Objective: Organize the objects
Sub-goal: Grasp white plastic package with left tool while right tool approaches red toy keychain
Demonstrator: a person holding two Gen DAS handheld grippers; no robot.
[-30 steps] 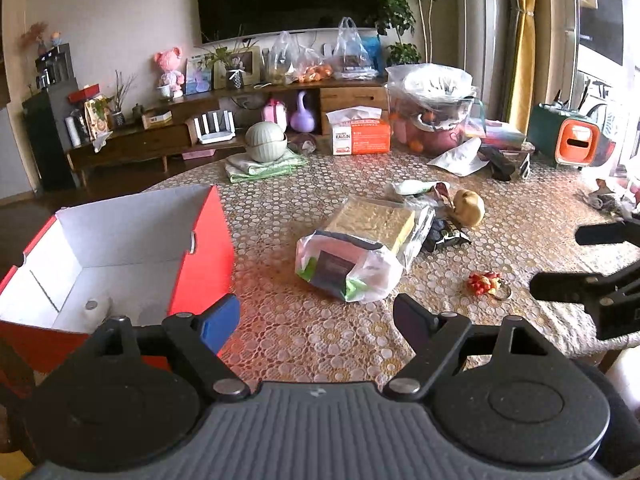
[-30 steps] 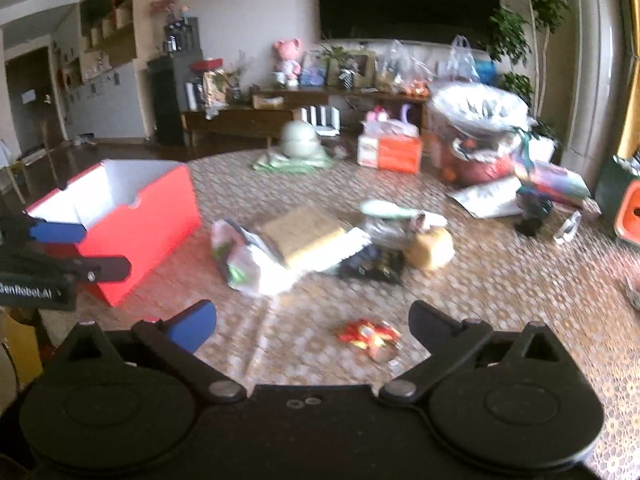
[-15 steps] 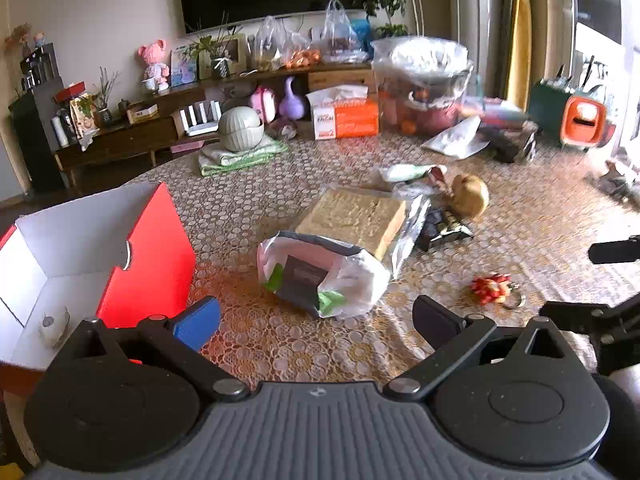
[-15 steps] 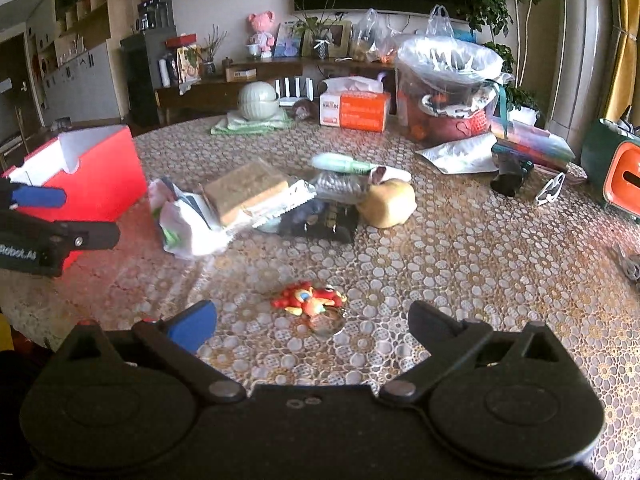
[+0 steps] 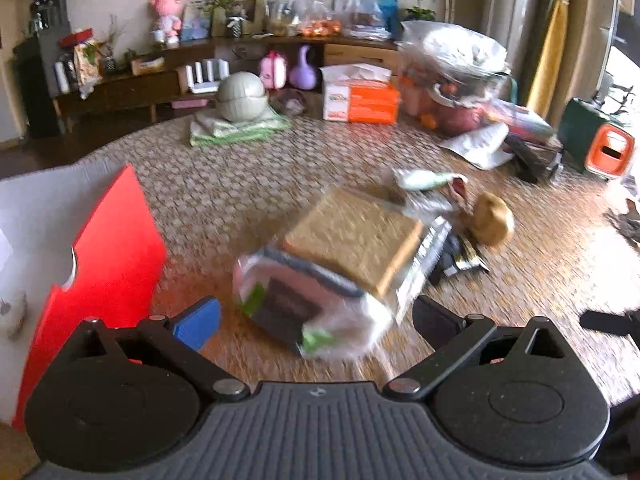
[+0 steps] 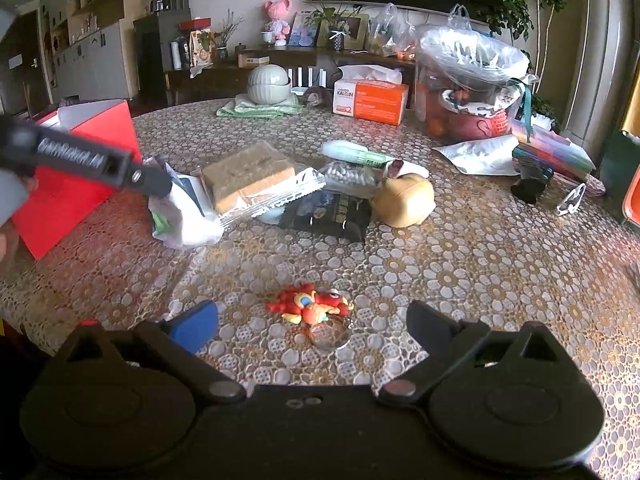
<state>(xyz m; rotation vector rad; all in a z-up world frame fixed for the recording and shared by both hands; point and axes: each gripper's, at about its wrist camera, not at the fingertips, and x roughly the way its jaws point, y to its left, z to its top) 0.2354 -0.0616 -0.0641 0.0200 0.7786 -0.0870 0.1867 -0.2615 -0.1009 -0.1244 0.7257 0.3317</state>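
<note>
Left wrist view: over the last second the left gripper [image 5: 316, 316] has advanced toward the white plastic bag [image 5: 304, 312], which now fills the gap between its widely spread fingers; motion blur indicates the approach is under way. Nothing is held. The bag lies on the table [image 5: 224, 184] just right of the red box [image 5: 104, 264], with the wrapped biscuit block [image 5: 356, 240] resting against its far side. In the right wrist view the right gripper [image 6: 312, 320] has closed in on the red dragon keychain [image 6: 308, 306], which sits centred between its fully spread, empty fingers, its ring nearest the camera. Judgement: both tongs are staged for pickup; the next step is a descent and closure, then transfer to the box.
</note>
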